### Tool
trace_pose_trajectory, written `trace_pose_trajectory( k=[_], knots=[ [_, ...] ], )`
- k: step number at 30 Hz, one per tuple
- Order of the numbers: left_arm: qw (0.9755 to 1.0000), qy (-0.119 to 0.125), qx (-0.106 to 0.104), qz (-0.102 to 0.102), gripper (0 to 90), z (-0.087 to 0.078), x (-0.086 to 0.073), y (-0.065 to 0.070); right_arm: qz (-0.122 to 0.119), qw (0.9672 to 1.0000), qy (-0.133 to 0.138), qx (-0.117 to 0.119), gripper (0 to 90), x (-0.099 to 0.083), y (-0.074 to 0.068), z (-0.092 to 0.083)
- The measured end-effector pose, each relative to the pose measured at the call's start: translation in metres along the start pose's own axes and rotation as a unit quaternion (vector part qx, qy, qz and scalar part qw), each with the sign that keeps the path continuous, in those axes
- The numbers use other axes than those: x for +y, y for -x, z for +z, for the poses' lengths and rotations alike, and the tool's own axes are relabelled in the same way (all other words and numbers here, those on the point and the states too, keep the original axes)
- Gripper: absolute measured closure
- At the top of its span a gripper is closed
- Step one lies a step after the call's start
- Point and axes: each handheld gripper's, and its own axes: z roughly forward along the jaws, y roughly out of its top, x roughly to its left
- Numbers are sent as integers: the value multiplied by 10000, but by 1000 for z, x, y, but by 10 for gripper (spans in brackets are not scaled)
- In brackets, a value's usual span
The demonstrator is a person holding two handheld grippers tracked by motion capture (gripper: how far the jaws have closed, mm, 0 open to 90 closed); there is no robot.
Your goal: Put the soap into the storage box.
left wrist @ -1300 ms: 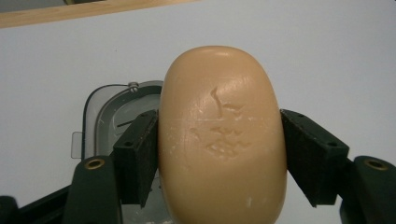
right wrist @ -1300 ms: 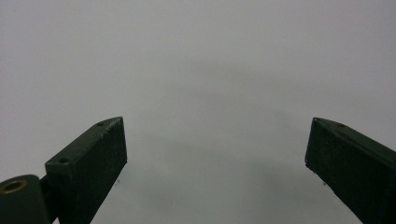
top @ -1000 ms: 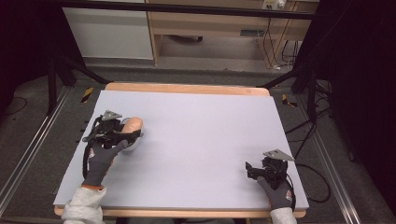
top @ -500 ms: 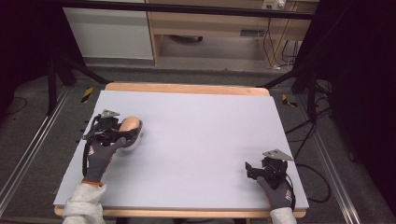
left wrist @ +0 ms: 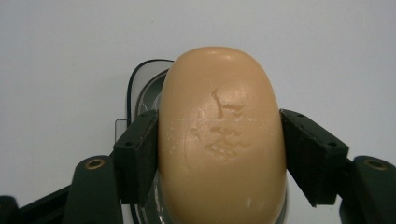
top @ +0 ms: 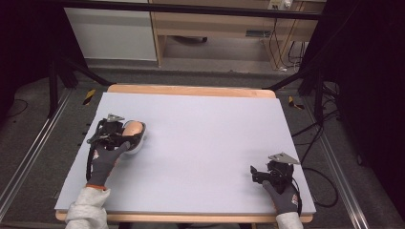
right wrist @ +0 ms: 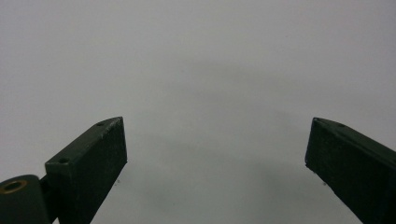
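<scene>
A tan oval soap bar (left wrist: 222, 135) sits between the two black jaws of my left gripper (left wrist: 218, 122), which is shut on its sides. Under the soap lies a pale soap dish (left wrist: 142, 86) with a dark rim; whether the soap rests in it I cannot tell. In the high view the soap (top: 133, 127), the dish (top: 137, 144) and the left gripper (top: 125, 135) are at the table's left side. My right gripper (top: 254, 174) lies near the front right corner. Its jaws stand wide apart over bare table, so the right gripper (right wrist: 217, 128) is open and holds nothing.
The light grey table top (top: 205, 143) has a wooden edge (top: 191, 90) at the far side. Dark stands and cables (top: 310, 124) surround the table on the floor. A cabinet (top: 112, 33) stands beyond it.
</scene>
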Motion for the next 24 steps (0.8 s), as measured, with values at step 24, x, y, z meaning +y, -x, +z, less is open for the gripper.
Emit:
trace_pose_trajectory(
  k=[24],
  knots=[
    [10000, -83, 6, 14, 312, 7, -3, 0, -3, 10000, -11, 4, 57, 0, -1, 0]
  ],
)
